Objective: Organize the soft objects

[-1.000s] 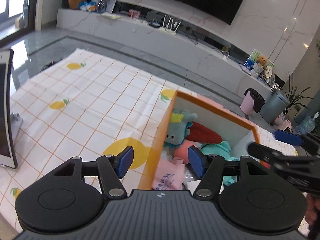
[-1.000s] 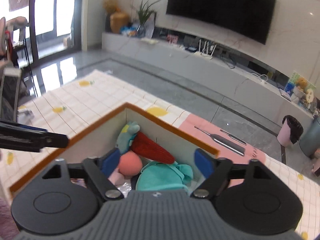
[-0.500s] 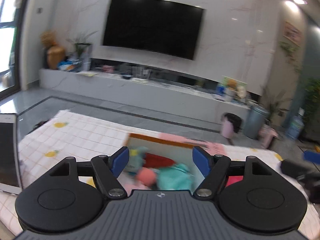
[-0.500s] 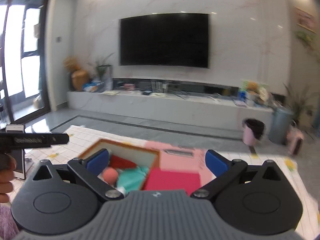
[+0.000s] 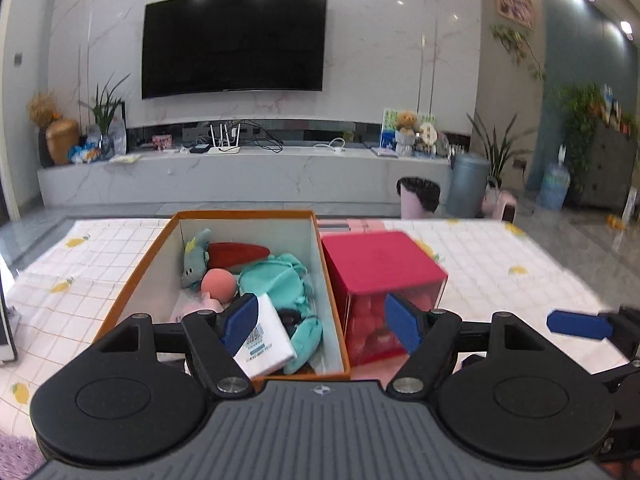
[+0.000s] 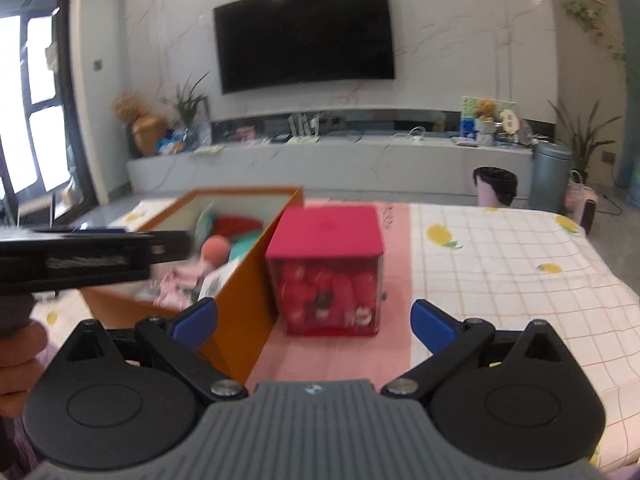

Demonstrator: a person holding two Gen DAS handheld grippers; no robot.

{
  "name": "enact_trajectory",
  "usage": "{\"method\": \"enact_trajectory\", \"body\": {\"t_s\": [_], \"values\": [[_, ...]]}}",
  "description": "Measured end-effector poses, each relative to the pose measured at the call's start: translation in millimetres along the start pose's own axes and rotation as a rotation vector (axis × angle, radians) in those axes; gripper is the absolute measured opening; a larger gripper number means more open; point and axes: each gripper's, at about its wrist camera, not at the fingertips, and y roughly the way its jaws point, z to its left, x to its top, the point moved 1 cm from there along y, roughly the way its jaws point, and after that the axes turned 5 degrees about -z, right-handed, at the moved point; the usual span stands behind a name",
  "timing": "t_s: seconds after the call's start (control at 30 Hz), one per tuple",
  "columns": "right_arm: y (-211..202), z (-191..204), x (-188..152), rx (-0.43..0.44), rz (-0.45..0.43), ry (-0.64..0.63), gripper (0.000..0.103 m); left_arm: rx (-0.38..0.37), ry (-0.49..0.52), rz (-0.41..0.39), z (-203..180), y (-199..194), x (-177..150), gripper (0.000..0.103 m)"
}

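Note:
An orange open box (image 5: 136,276) holds soft toys: a teal plush (image 5: 276,280), a red plush (image 5: 236,254), a pink ball (image 5: 218,285), a blue-grey plush (image 5: 194,256) and a white packet (image 5: 264,340). To its right a red box (image 5: 376,264) with a clear front stands against it. My left gripper (image 5: 320,324) hovers open in front of both boxes, holding nothing. In the right wrist view, my right gripper (image 6: 314,323) is wide open and empty before the red box (image 6: 328,232) and the orange box (image 6: 248,288). The left gripper's finger (image 6: 80,256) crosses that view at the left.
The boxes stand on a chequered cloth (image 5: 500,264) with lemon prints and a pink strip (image 6: 396,240). A tablet (image 5: 6,320) stands at the cloth's left edge. Beyond the table are a TV console (image 5: 240,176) and a pink bin (image 5: 418,196) beside a grey bin (image 5: 466,184).
Both grippers pulled back from over the orange box and rolled level; the red box came into view. Both pairs of jaws spread wider.

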Motion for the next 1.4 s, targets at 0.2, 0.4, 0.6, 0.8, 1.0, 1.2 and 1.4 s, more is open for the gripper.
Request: {"method": "enact_trajectory", "body": {"t_s": [0.2, 0.4, 0.6, 0.8, 1.0, 1.2, 1.4], "values": [[4, 1, -14, -0.007, -0.019, -0.012, 0.100, 0.020, 0.052, -0.004, -18, 3, -14, 0.085], [1, -1, -20, -0.010, -0.008, -0.002, 0.100, 0.005, 0.056, -0.015, -22, 1, -20, 0.085], [2, -2, -22, -0.021, 0.003, -0.010, 0.100, 0.024, 0.032, -0.012, -22, 2, -25, 0.085], [3, -7, -22, -0.031, 0.027, 0.017, 0.100, 0.033, 0.015, -0.004, -20, 1, -26, 0.085], [4, -9, -23, -0.027, 0.043, 0.029, 0.100, 0.040, 0.024, 0.008, -21, 1, -26, 0.085], [3, -8, -24, -0.035, 0.045, 0.023, 0.100, 0.038, 0.021, 0.009, -20, 0, -27, 0.085], [5, -8, -24, -0.036, 0.055, 0.024, 0.100, 0.038, 0.020, 0.023, -19, 2, -27, 0.085]]}}
